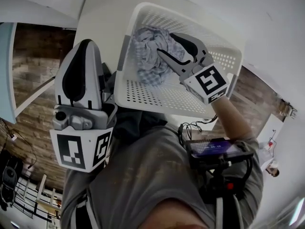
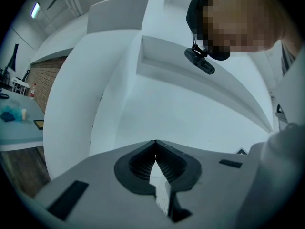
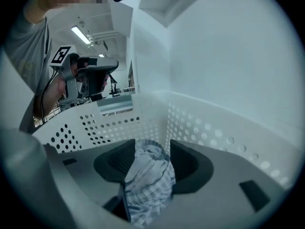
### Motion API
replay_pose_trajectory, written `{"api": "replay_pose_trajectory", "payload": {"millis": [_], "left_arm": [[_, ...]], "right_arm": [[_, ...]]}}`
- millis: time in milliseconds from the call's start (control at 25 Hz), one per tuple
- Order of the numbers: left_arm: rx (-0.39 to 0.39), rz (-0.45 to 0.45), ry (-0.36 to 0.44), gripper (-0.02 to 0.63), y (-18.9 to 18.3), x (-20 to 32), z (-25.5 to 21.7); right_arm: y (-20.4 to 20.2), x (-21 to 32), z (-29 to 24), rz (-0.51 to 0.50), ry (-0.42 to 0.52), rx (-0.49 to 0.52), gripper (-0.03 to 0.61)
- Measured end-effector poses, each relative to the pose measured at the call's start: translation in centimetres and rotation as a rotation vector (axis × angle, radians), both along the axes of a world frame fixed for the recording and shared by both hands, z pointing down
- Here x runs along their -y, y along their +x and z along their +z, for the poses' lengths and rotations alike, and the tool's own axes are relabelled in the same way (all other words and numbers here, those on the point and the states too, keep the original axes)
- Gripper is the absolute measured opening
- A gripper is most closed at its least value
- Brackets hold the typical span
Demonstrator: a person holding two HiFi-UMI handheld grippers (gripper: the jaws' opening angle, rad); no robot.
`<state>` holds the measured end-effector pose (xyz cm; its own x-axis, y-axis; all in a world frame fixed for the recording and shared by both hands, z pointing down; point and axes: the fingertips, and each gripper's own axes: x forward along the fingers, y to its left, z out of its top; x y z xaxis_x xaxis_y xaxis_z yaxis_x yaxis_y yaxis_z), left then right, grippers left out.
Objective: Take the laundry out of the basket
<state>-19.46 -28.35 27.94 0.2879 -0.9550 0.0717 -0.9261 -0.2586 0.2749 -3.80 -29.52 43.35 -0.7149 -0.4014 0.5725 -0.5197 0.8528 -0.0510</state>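
The right tool [image 1: 167, 43], jaws wide apart and holding nothing, had the crumpled laundry [image 1: 145, 56] at ten o'clock inside the basket [image 1: 224, 56]; the closed left tool [image 1: 86, 44] sat farther off.

Smooth white perforated plastic basket [image 1: 143, 92], soft crumpled checked cloth laundry [image 1: 147, 56], rough brown brickwork [image 1: 38, 56]

I'm looking steeply down through the head camera onto the white perforated plastic laundry basket [image 1: 143, 93]. The camera on the right gripper [image 1: 165, 43] is peering closely into that same basket, while the one on the left gripper [image 1: 86, 44] is facing plain white surfaces [image 2: 157, 113].
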Motion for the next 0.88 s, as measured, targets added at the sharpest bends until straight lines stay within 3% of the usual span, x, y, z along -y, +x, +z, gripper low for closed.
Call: {"api": "replay_pose_trajectory", "payload": {"millis": [320, 560, 880], "left_arm": [[-0.004, -0.003, -0.020, 0.009, 0.0, 0.0, 0.2], [-0.009, -0.022, -0.029, 0.009, -0.5, -0.4, 0.6], [-0.016, -0.040, -0.002, 0.009, -0.8, -0.4, 0.4]], "right_arm": [[0.3, -1.3, 4.9, -0.018, -0.173, -0.045, 0.322], [0.2, -2.2, 6.3, -0.040, -0.204, -0.058, 0.321], [0.7, -1.6, 6.9, -0.081, -0.134, -0.148, 0.129]]}}
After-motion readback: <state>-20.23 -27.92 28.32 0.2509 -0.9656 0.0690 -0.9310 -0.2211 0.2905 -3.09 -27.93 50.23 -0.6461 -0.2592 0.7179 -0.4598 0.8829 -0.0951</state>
